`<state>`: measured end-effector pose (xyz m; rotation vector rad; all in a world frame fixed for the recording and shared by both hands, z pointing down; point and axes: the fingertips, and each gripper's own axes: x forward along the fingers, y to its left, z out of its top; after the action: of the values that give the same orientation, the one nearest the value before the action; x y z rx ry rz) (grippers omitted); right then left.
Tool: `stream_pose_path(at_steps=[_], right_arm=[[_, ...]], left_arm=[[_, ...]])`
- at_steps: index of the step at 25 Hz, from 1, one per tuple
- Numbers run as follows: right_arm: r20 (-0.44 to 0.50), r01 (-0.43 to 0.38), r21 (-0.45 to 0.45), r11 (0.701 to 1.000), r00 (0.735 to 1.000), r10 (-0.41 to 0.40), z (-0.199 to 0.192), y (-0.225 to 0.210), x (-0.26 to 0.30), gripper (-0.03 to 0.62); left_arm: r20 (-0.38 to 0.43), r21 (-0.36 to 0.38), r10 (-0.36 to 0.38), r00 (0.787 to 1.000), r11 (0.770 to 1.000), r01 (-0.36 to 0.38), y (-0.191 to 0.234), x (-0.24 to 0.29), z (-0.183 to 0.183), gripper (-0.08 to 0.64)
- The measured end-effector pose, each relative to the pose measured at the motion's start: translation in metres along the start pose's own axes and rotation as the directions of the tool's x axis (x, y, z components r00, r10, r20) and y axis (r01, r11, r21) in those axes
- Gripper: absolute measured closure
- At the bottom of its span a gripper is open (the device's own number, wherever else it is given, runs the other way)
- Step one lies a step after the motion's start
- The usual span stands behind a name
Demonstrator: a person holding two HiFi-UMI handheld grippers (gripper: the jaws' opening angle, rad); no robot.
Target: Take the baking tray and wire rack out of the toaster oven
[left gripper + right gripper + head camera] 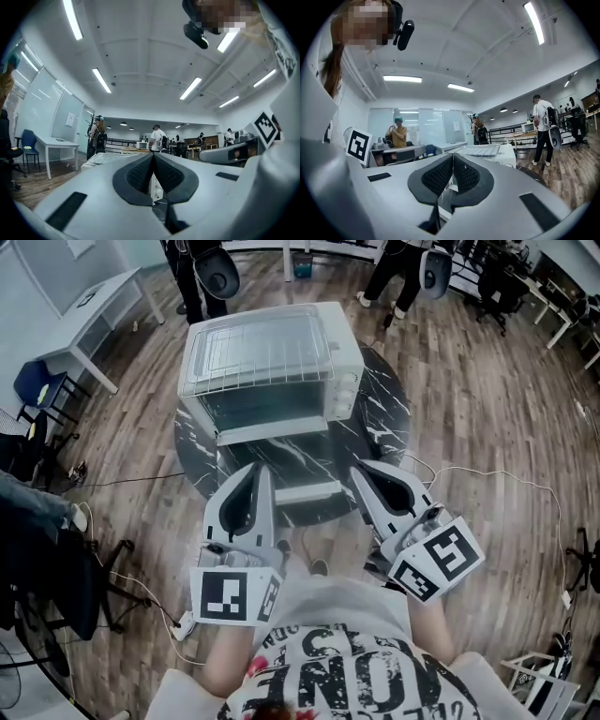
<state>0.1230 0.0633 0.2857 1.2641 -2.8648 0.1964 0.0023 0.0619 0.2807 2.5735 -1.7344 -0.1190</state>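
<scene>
Between the pads of the left claw (263, 472) and of the right claw (361, 471) sits nothing: both are pressed together and empty. Just between the two claws lies a pale flat piece, likely the tray (309, 492), at the table (389, 427) edge. Further ahead stands the oven (342, 390), with the rack (258, 348) on its roof. Both pieces look already out, so the job seems finished; the next move calls only for checking the cavity.
</scene>
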Motion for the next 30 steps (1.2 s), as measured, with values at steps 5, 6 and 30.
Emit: stream_pose_path(at_steps=[5,6,30], right_arm=[[-0.009,-0.003,-0.024,1.000,1.000,0.003,-0.004,0.002,0.003,0.589],[-0.009,-0.004,-0.027,1.000,1.000,0.004,-0.004,0.002,0.004,0.589],[-0.011,0.014,-0.015,1.000,1.000,-0.015,-0.005,-0.015,0.024,0.591]], left_arm=[[0.007,-0.002,0.017,1.000,1.000,-0.017,0.006,-0.002,-0.005,0.557],[0.008,-0.006,0.019,1.000,1.000,-0.019,0.008,-0.002,-0.005,0.557],[0.000,-0.091,-0.004,1.000,0.996,0.004,0.018,0.021,-0.014,0.557]])
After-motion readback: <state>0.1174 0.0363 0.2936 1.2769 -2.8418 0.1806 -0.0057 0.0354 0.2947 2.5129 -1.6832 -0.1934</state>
